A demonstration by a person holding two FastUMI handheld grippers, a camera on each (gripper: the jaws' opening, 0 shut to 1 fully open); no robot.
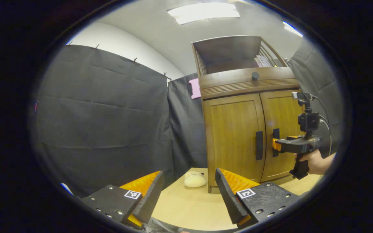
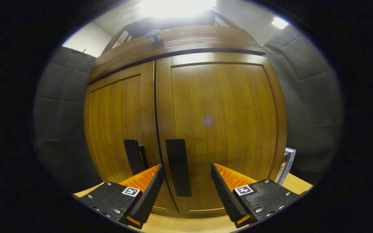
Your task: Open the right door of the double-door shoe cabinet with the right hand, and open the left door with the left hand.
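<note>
Fingers on our right gripper (image 2: 186, 183) sit apart around the right door handle (image 2: 178, 167); left gripper (image 1: 189, 191) apart too, so a sloppy clamp slips off

Left gripper (image 1: 189, 191): jaws spread wide apart, nothing between them, held low and level, pointing forward. Right gripper (image 2: 186, 189): jaws also wide apart, gripping nothing, aimed straight ahead and level. In the left gripper view the right gripper (image 1: 275, 145) sits farther off to the right, held by a hand (image 1: 316, 161) wrapped round its pistol-style handle from below, bare forearm entering from the right edge, fingers pointing left.
</note>
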